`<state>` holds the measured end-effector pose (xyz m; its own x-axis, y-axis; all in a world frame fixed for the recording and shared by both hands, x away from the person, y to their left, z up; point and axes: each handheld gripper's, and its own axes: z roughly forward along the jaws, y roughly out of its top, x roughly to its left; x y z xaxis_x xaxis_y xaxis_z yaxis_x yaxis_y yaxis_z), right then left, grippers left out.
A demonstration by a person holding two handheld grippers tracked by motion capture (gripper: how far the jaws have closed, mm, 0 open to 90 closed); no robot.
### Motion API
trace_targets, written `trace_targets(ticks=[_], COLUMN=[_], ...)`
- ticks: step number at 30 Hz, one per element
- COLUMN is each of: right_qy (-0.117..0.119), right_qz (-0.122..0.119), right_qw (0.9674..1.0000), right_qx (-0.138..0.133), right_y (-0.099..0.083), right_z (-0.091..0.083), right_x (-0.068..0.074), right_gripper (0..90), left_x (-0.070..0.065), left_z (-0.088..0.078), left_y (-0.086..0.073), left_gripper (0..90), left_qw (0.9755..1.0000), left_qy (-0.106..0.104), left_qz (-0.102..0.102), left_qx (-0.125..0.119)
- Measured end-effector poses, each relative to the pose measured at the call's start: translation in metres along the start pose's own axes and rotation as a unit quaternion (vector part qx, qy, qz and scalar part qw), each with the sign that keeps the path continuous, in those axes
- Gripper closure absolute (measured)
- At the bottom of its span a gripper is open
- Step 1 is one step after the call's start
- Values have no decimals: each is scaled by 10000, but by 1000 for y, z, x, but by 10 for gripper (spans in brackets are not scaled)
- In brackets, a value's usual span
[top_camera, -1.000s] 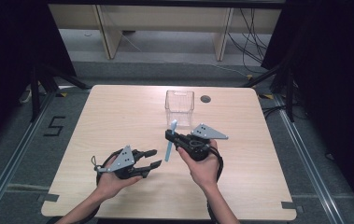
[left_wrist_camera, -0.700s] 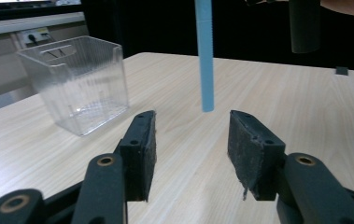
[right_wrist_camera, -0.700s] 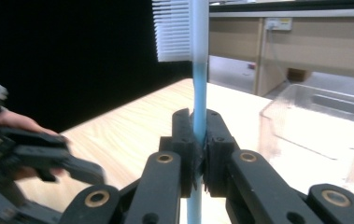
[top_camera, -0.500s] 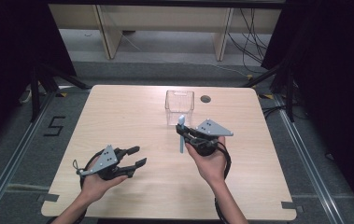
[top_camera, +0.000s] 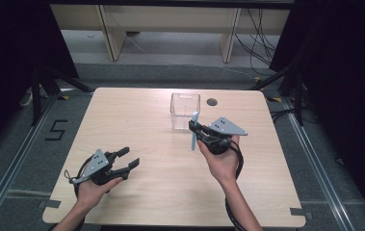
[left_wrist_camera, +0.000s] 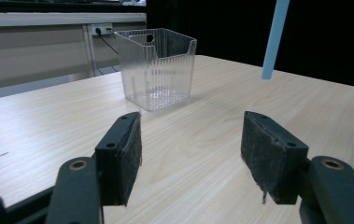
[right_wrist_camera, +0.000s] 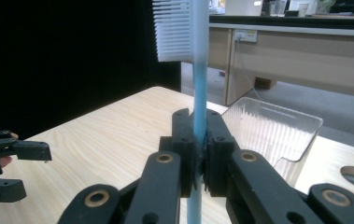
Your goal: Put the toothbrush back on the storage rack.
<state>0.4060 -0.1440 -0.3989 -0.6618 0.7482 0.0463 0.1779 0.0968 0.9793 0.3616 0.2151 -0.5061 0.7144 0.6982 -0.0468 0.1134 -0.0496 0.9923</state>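
While the left gripper [top_camera: 126,162] lay open and low, the right gripper [top_camera: 195,131] clamped an upright toothbrush [top_camera: 193,130] beside the bin [top_camera: 185,110].

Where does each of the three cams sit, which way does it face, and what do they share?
High view: above the person's side, facing forward and down on the table; both forearms, left gripper and right gripper show.
Left gripper view: rides the left gripper, facing the clear bin; its open fingers show.
Right gripper view: rides the right gripper; fingers clamp the blue toothbrush.
Shared: bin and toothbrush appear in all three views.
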Motion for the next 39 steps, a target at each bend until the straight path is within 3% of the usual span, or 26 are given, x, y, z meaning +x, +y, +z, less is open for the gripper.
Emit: trace_targets(ticks=[3, 4, 5, 6, 8, 11, 12, 13, 15, 16, 19, 20, 25, 27, 28, 31, 33, 39], right_qy=[-101, -64, -173, -129, -205, -226, -260, -255, -299, -335, -411, -390, -417, -486, -492, -501, -532, -605], right_qz=[-60, 17, -144, 7, -26, 85, -44, 25, 62, 59, -44, 67, 24, 111, -23, 84, -28, -16], right_qw=[9999, 10000, 9997, 9999, 9997, 9997, 9996, 9996, 9995, 9994, 9991, 9992, 9991, 9987, 9987, 9986, 9984, 9980], right_qx=[-41, -16, -93, -55, -90, -58, -90, -129, -83, -79, -124, -89, -117, -111, -130, -119, -178, -186], right_y=[4, 5, 6, 7, 8, 10, 11, 11, 12, 12, 13, 13, 15, 16, 16, 18, 19, 21], right_z=[0, 0, 0, 0, 0, 0, 0, 1, 0, 0, 0, 0, 1, 1, 1, 2, 3, 7], right_x=[-4, -4, -7, -6, -8, -9, -11, -12, -13, -14, -16, -15, -19, -18, -21, -21, -24, -26], right_gripper=[855, 855, 855, 855, 855, 854, 854, 854, 854, 854, 854, 854, 855, 854, 854, 854, 855, 855], left_x=[2, 3, 3, 4, 5, 6, 7, 7, 8, 8, 8, 8, 7, 8, 8, 8, 9, 9], left_z=[-1, -1, -2, -2, -2, -2, -3, -3, -1, -2, -1, 0, -1, 1, -1, 0, 2, 2], left_y=[-3, -5, -5, -7, -7, -9, -9, -9, -11, -10, -12, -13, -15, -16, -16, -17, -18, -19], left_gripper=[373, 372, 371, 371, 370, 368, 368, 367, 367, 365, 364, 364, 363, 363, 363, 363, 363, 363], left_qw=[9999, 9999, 9997, 9998, 9996, 9996, 9996, 9996, 9997, 9996, 9996, 9997, 9996, 9997, 9995, 9996, 9997, 9997], left_qy=[125, 152, 200, 210, 248, 255, 265, 273, 224, 274, 259, 237, 264, 233, 290, 282, 256, 257], left_qz=[-8, -6, 4, -2, 10, 27, 21, 20, -7, 5, 19, 13, 17, 5, 22, 2, -14, -5], left_qx=[35, 37, 101, 60, 98, 81, 104, 106, -21, 103, 100, 39, 102, 5, 130, 100, 22, -6])
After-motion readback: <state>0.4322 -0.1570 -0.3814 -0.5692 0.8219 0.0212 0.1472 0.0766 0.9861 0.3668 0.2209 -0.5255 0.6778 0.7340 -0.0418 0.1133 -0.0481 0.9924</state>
